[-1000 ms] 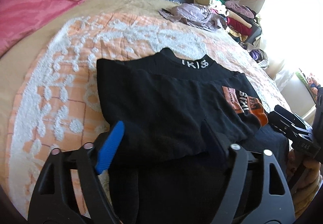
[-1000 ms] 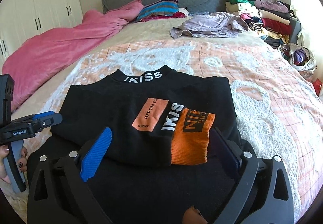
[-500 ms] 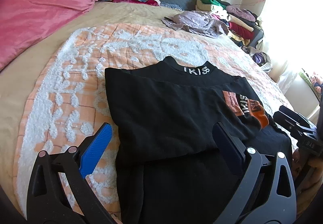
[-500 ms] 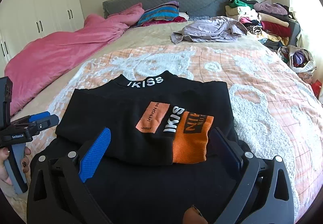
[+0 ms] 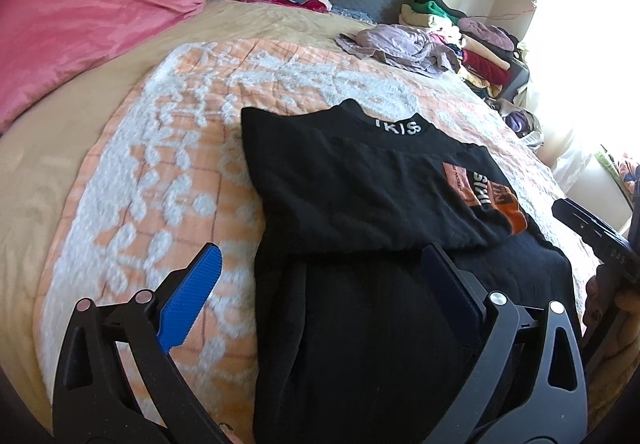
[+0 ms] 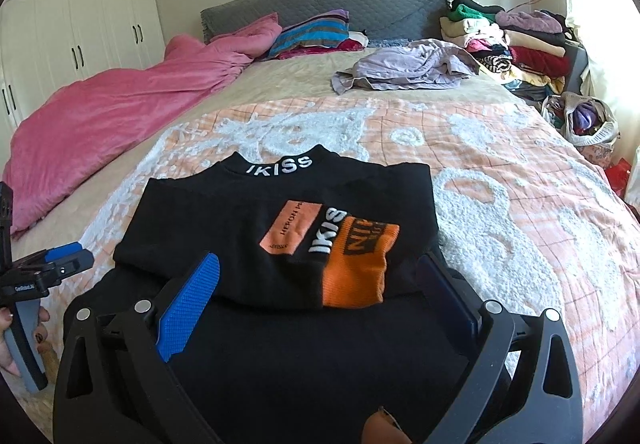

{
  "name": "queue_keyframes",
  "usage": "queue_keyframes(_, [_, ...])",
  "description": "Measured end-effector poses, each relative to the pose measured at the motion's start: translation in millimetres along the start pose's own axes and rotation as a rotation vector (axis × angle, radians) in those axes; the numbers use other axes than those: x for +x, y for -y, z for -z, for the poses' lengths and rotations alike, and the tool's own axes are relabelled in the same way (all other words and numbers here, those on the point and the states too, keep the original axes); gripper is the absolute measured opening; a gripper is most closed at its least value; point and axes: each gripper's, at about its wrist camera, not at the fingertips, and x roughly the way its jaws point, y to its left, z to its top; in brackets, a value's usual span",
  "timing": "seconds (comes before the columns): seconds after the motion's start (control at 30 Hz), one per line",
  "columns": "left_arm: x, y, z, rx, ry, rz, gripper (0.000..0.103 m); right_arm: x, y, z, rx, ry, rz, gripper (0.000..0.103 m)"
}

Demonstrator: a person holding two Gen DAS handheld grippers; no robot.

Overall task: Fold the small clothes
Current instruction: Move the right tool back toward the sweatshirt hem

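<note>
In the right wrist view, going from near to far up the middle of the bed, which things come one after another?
Folded black sweater with orange patches → peach quilt with white tufted pattern → crumpled lilac garment → grey quilted headboard.

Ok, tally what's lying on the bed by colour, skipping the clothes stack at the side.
Black: 1, the folded top
Pink: 1, the blanket
Lilac: 1, the crumpled garment
Striped: 1, the pillow
Total: 4

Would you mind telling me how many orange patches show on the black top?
2: a pale orange label left of the white IKISS lettering, and a brighter orange cuff right of it, both on the folded black top. Folds may hide more.
</note>
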Motion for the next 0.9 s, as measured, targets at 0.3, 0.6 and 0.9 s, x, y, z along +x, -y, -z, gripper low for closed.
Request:
queue_keyframes(0.3, [-21, -4, 11, 0.003, 0.001, -0.037, 0.093, -16, 4, 6, -0.008, 0.002, 0.014, 0.098])
queue_keyframes(0.6, [-36, -7, 25, 0.012, -0.016, -0.064, 0.093, -33, 9, 15, -0.014, -0.004, 0.024, 0.098])
queue_keyframes(0.9, [-54, -12, 42, -0.005, -0.029, -0.071, 0.093, -48, 19, 33, 0.0, -0.013, 0.035, 0.098])
